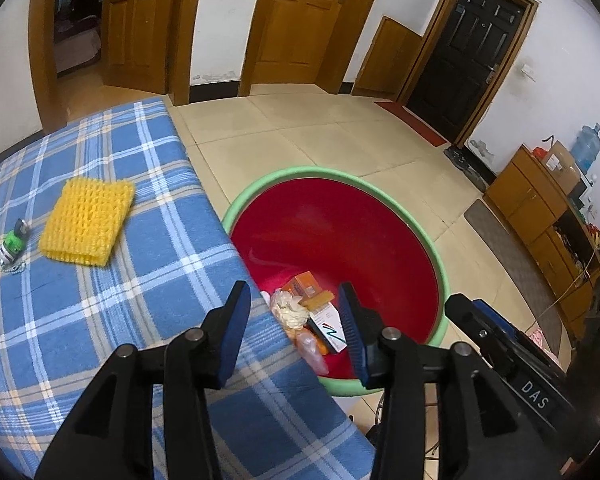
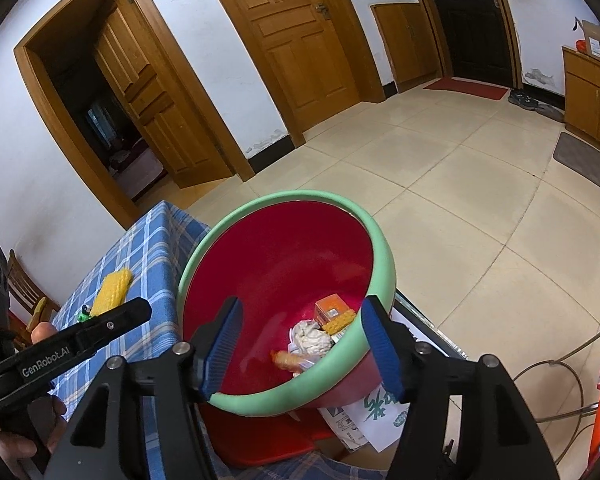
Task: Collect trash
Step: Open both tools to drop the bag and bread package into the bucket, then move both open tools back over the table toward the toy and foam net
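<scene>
A red basin with a green rim (image 1: 332,174) (image 2: 384,264) stands beside the blue plaid table (image 1: 100,300) (image 2: 152,248). It holds trash: an orange box (image 1: 305,285) (image 2: 331,307), crumpled paper (image 1: 290,310) (image 2: 310,336), a white carton (image 1: 332,326) and plastic wrap (image 1: 312,350). On the table lie a yellow foam net (image 1: 88,220) (image 2: 112,290) and a small green item (image 1: 14,242) (image 2: 85,313). My left gripper (image 1: 294,320) is open and empty over the table edge and basin. My right gripper (image 2: 300,340) is open and empty above the basin.
Wooden doors (image 1: 296,20) and a dark door (image 1: 472,48) line the far wall. A wooden cabinet (image 1: 540,208) with a water jug (image 1: 588,146) stands at the right. A red stool (image 2: 260,440) and papers (image 2: 372,420) sit under the basin. A cable (image 2: 572,364) lies on the tile floor.
</scene>
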